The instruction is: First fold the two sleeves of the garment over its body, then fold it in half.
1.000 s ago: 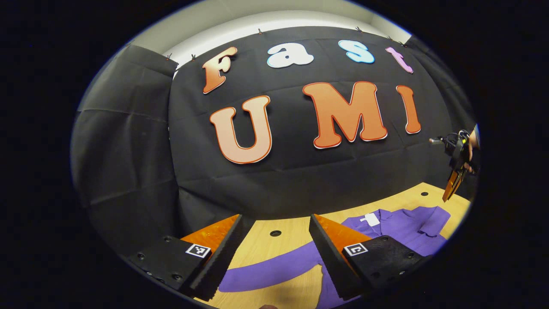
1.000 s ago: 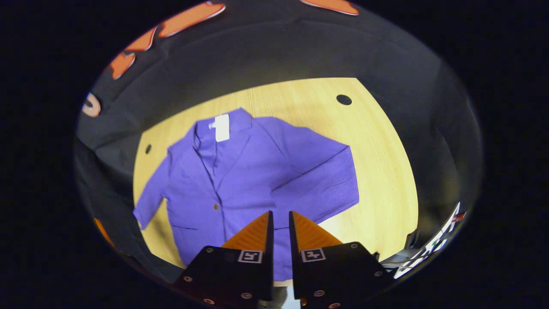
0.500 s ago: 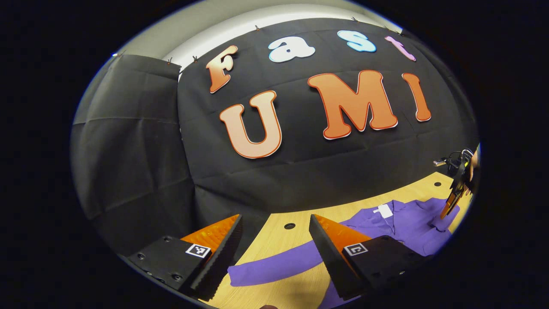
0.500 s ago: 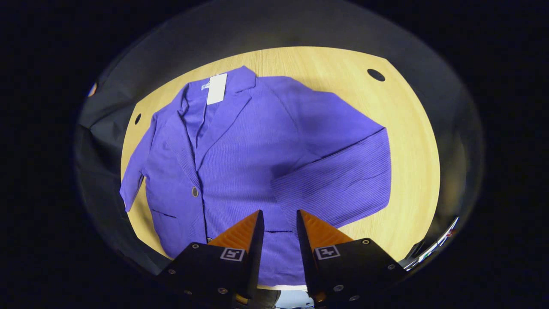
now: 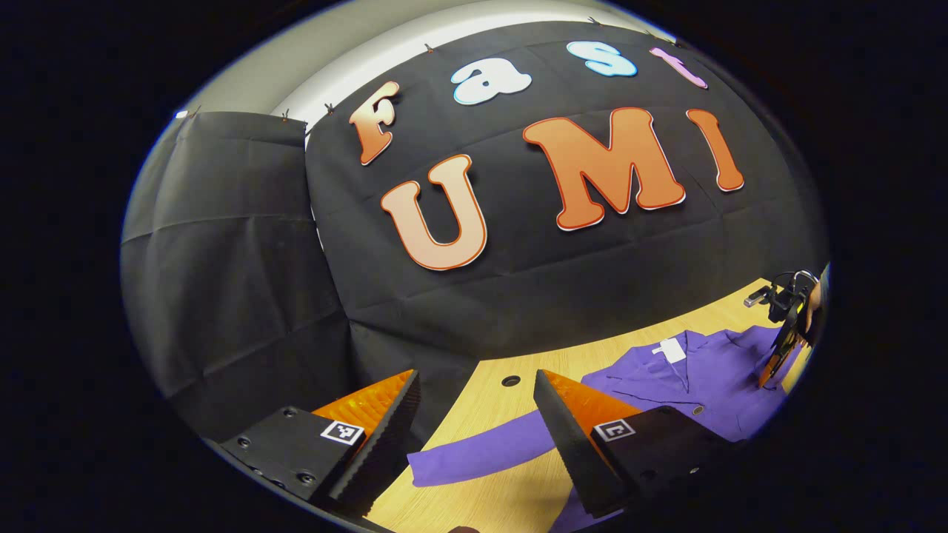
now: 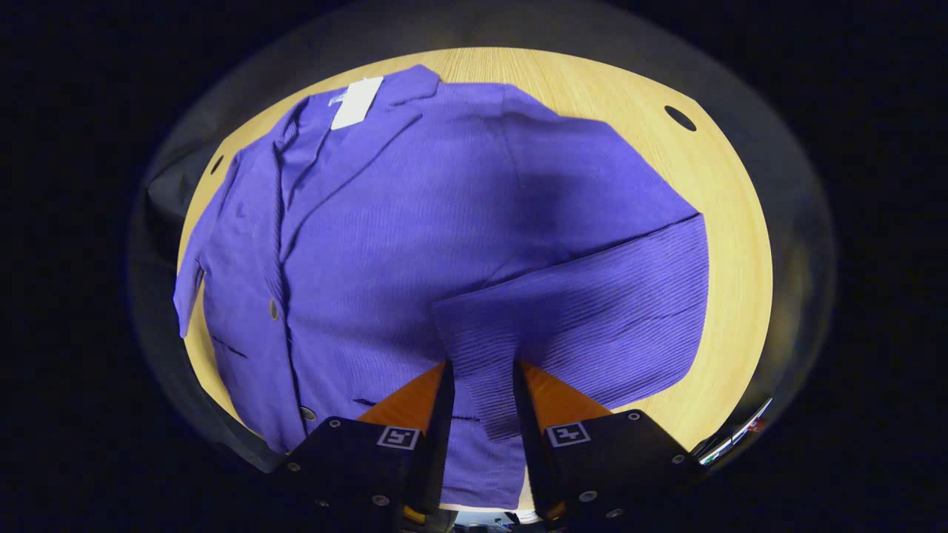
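Observation:
A purple jacket (image 6: 415, 222) lies face up on the wooden table (image 6: 733, 244), a white tag (image 6: 355, 104) at its collar. One sleeve (image 6: 592, 311) is folded across the body; its cuff end sits between the fingers of my right gripper (image 6: 480, 377), which stands open just above the cloth. The other sleeve (image 5: 481, 451) stretches out flat on the table (image 5: 459, 422). My left gripper (image 5: 475, 376) hovers open over that sleeve, tilted toward the booth wall. In the left gripper view the right gripper (image 5: 770, 366) points down onto the jacket (image 5: 689, 377) at the far right.
Round holes mark the tabletop (image 6: 679, 118) (image 5: 510, 381). Black cloth hangs close behind the table's far edge and left end. Bare wood shows right of the jacket in the right gripper view.
My right gripper has dropped toward the jacket and its jaws have widened, so the folded sleeve's cuff now lies between them. My left gripper has swung slightly left, still open.

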Demonstrator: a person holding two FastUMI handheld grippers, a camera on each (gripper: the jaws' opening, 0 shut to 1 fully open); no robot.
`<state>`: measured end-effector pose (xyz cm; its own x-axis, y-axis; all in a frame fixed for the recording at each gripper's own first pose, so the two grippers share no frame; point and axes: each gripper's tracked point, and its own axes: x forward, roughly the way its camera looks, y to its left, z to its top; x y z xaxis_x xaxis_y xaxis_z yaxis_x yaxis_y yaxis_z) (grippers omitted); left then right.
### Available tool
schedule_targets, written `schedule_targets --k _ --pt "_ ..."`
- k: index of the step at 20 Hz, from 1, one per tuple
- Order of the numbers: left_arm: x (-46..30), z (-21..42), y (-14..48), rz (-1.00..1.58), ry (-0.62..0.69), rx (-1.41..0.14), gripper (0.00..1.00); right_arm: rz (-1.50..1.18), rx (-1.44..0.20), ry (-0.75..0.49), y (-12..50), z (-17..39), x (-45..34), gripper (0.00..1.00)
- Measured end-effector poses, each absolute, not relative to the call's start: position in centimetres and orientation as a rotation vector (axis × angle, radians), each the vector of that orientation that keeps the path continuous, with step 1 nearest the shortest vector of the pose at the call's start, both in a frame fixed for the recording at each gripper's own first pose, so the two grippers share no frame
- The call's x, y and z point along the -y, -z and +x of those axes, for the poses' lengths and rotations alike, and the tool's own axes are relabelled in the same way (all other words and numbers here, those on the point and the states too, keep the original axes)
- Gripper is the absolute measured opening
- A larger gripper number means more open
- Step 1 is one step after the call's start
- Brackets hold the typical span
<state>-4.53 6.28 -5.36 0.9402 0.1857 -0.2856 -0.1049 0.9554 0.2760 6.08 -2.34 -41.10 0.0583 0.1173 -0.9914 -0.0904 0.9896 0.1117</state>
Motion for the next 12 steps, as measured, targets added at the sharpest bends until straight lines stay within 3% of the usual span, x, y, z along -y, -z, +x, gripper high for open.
schedule_targets --k 1,2,3,4,5,7,12 --pt "-6.1 -4.6 5.2 0.264 -0.15 -0.315 0.96 0.022 -1.491 -0.149 41.0 6.5 2.6 0.42" --pt "-5.9 -4.7 5.1 0.266 -0.149 -0.316 0.96 0.045 -1.483 -0.147 40.9 7.0 2.4 0.46" --pt "-5.8 -4.9 5.3 0.266 -0.149 -0.315 0.96 0.069 -1.49 -0.141 40.8 7.1 2.6 0.29" --pt "-5.7 -4.9 5.3 0.262 -0.147 -0.314 0.96 0.095 -1.489 -0.122 40.8 7.3 3.0 0.22" --pt "-5.7 -4.9 5.4 0.26 -0.145 -0.316 0.96 0.134 -1.494 -0.105 40.7 7.4 3.1 0.07" --pt "-5.7 -4.8 5.4 0.253 -0.141 -0.312 0.96 0.177 -1.479 -0.127 39.7 7.5 3.0 0.03" --pt "-6.5 -4.6 6.0 0.226 -0.13 -0.313 0.96 0.32 -1.403 -0.127 35.8 9.3 2.4 0.03"
